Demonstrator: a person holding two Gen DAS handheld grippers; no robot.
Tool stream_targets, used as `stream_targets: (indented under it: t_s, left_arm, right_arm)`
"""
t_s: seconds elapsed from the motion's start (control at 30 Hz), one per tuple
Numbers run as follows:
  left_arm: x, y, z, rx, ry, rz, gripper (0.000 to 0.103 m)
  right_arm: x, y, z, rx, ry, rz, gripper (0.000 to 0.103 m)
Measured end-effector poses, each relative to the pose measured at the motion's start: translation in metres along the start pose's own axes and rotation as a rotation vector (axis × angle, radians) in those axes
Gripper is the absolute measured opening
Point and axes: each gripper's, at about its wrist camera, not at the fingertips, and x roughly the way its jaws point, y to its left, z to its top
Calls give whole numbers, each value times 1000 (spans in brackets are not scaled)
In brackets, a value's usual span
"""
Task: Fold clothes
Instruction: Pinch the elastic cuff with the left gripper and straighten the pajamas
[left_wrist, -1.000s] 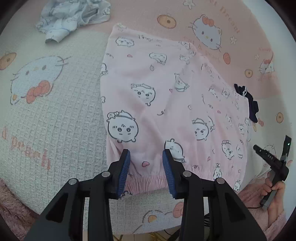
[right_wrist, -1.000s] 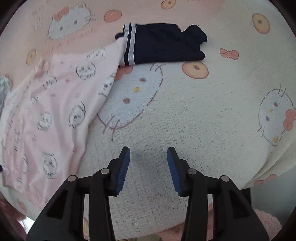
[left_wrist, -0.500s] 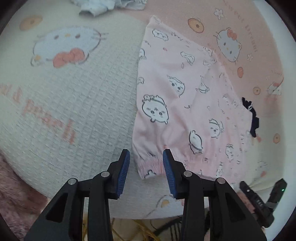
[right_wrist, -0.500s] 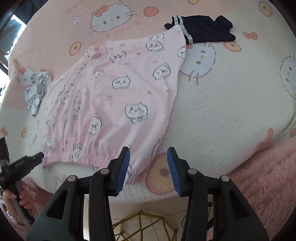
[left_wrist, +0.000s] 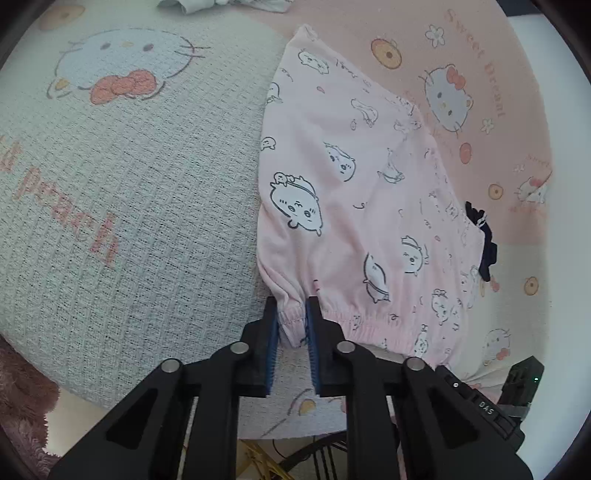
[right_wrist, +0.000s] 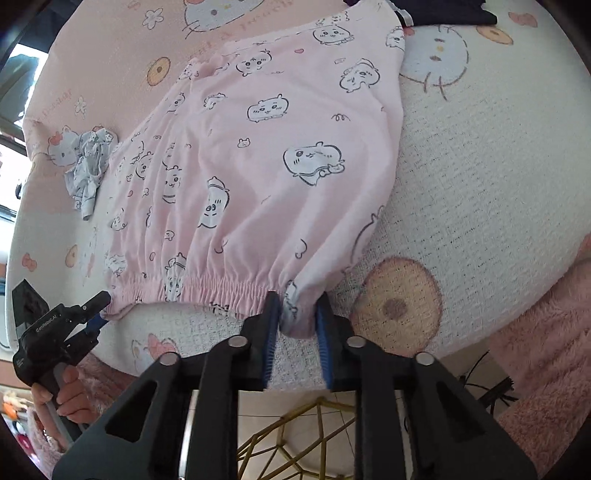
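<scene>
A pink garment with cartoon prints (left_wrist: 369, 206) (right_wrist: 277, 155) lies spread flat on a cat-print blanket (left_wrist: 129, 184), its elastic hem towards me. My left gripper (left_wrist: 291, 314) is closing on the hem's left corner, and the fabric bunches between its blue pads (left_wrist: 273, 332). My right gripper (right_wrist: 297, 310) is closing on the hem's right corner, with cloth pinched between its pads (right_wrist: 271, 332). The left gripper (right_wrist: 98, 308) also shows in the right wrist view at that same hem, held by a hand (right_wrist: 70, 391).
A folded dark navy garment (left_wrist: 485, 251) (right_wrist: 443, 11) lies past the pink one's far right corner. A crumpled pale blue-white garment (right_wrist: 88, 166) sits far left. The blanket's front edge (right_wrist: 221, 369) drops off just below the hem, over a gold wire frame (right_wrist: 295, 435) and pink fluffy fabric (right_wrist: 546, 350).
Both grippers came in to the hem's two corners and went from wide open to closed on the fabric. The right one travelled left from bare blanket to the garment.
</scene>
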Motion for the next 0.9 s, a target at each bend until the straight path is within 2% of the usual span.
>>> stream_targets:
  t_s: [0.17,0.23,0.33,0.4,0.47,0.67,0.77,0.9]
  left_arm:
    - [5,4,1,-18,22,-10,17]
    - [7,0,3,12,38,5,20]
    - [7,-6,6,44,62,36,23]
    - [6,-8,7,53,73,52,18]
    - [-1,-5,1,7,64,30,11]
    - [-35,-19,-17,52,34,-3,11]
    - [-42,-16,-24,48,33,-2,11]
    - [-30,-6,-34,27,80,33,11]
  right_arm:
    - [8,-11,1,63,12,50,16]
    - [10,-15,4,97,4,78,14]
    - [6,-4,1,27,-2,34,9]
    - [2,-1,-2,10,4,21,9]
    - [-5,-3,-5,18,-6,37,8]
    - [-41,2,-11,7,-79,88,8]
    - [-44,2,-18,21,-61,105,8]
    - [-25,-3,-25,43,26,62,8]
